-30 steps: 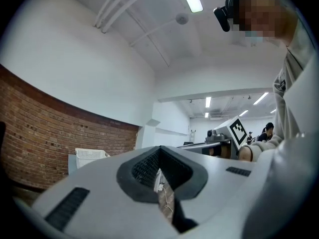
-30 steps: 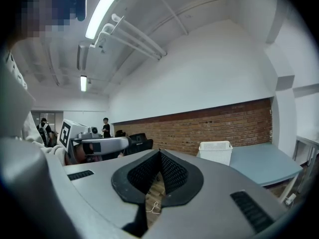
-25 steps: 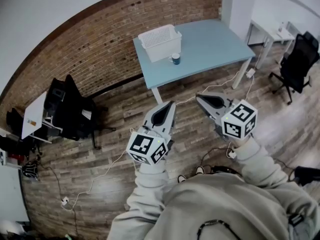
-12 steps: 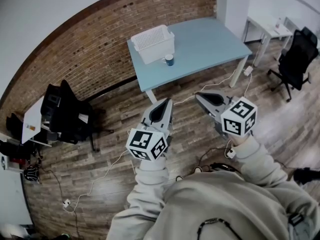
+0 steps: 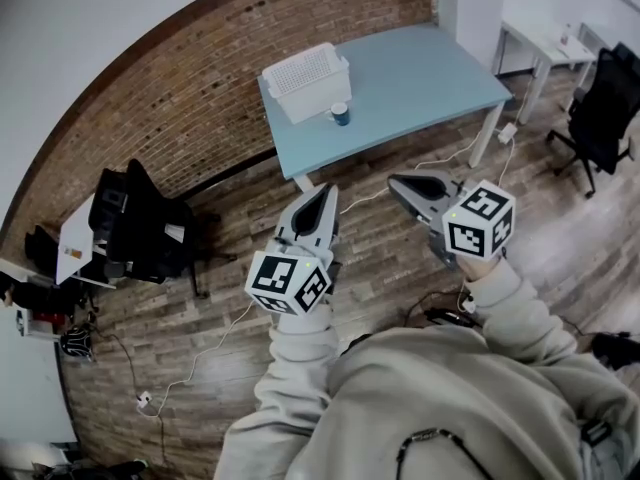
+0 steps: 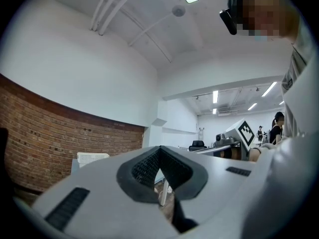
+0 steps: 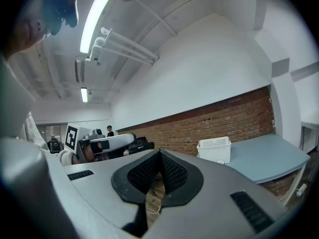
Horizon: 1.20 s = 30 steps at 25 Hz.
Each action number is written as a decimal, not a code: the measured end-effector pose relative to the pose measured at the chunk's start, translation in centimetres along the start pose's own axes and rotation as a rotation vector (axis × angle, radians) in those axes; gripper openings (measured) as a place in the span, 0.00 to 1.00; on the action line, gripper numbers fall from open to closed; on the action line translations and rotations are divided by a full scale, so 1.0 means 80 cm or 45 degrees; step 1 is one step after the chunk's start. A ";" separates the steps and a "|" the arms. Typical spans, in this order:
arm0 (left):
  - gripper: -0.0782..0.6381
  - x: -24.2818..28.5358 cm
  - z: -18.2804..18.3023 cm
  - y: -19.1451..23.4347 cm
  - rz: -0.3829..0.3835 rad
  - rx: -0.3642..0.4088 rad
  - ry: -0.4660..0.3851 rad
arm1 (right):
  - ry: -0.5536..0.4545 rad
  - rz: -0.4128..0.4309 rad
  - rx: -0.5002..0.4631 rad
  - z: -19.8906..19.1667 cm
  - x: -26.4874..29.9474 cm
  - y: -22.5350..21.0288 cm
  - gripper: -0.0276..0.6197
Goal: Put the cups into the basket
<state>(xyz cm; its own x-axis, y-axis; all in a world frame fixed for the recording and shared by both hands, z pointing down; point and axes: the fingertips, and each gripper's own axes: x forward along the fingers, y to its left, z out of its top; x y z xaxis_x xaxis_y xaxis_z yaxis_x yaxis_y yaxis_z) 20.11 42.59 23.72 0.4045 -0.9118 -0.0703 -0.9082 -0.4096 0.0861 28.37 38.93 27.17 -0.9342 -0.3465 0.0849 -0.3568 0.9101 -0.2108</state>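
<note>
one cup in view, upright on the light blue table, well ahead of both grippers and roughly between the lines their tips point along. it's outside the white slotted basket, just beside the basket wall that faces the grippers. can't tell whether it touches that wall. the basket sits at the table's far-left corner as seen from the grippers, close to the brick wall.

left gripper: clenched, pads meeting at the tip, nothing between them. right gripper: same, pads pressed together and empty. both are held side by side over the wooden floor, short of the table's near edge and well apart from the cup.

left gripper view: basket shows ahead and left of the jaw tips, partly behind the left jaw. right gripper view: basket is ahead and right of the tips, table running off to the right.

further out: black office chair well right of the right gripper, a cluster of black chairs well left of the left gripper, a white cable on the floor behind and left of the left gripper, and a white desk beyond the table's right end.
</note>
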 end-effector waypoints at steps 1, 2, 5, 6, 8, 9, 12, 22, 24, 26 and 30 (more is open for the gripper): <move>0.11 0.003 0.002 0.002 0.006 0.000 -0.006 | -0.005 0.006 -0.004 0.003 0.000 -0.004 0.05; 0.11 0.007 0.004 0.005 0.011 0.000 -0.013 | -0.010 0.009 -0.003 0.006 -0.001 -0.008 0.05; 0.11 0.017 0.005 0.011 0.016 -0.005 -0.024 | -0.015 0.012 0.013 0.009 0.001 -0.024 0.05; 0.11 0.020 0.004 0.013 0.010 -0.007 -0.023 | -0.010 0.016 0.017 0.008 0.004 -0.028 0.05; 0.11 0.024 -0.002 0.017 -0.004 -0.011 -0.012 | 0.014 0.027 0.011 0.002 0.012 -0.033 0.05; 0.11 0.027 -0.006 0.021 -0.007 -0.013 -0.007 | 0.026 0.033 0.005 -0.001 0.016 -0.035 0.05; 0.11 0.038 -0.011 0.037 -0.008 -0.025 -0.012 | 0.045 0.046 -0.005 -0.007 0.031 -0.044 0.05; 0.11 0.087 0.010 0.111 -0.006 -0.005 -0.041 | 0.063 0.038 -0.042 0.011 0.089 -0.091 0.05; 0.11 0.097 0.008 0.133 0.016 -0.008 -0.046 | 0.068 0.040 -0.049 0.015 0.105 -0.103 0.05; 0.11 0.105 -0.001 0.155 0.032 -0.030 -0.037 | 0.079 0.041 -0.029 0.014 0.125 -0.116 0.05; 0.11 0.115 -0.011 0.216 0.059 -0.094 -0.034 | 0.117 0.063 -0.024 0.016 0.179 -0.130 0.05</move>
<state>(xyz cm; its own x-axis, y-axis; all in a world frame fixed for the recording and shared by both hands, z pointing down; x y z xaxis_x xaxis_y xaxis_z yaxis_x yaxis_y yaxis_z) 8.20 27.11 25.41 0.3584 -0.9291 -0.0909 -0.9151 -0.3689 0.1629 18.66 24.23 29.31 -0.9460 -0.2796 0.1641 -0.3093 0.9300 -0.1986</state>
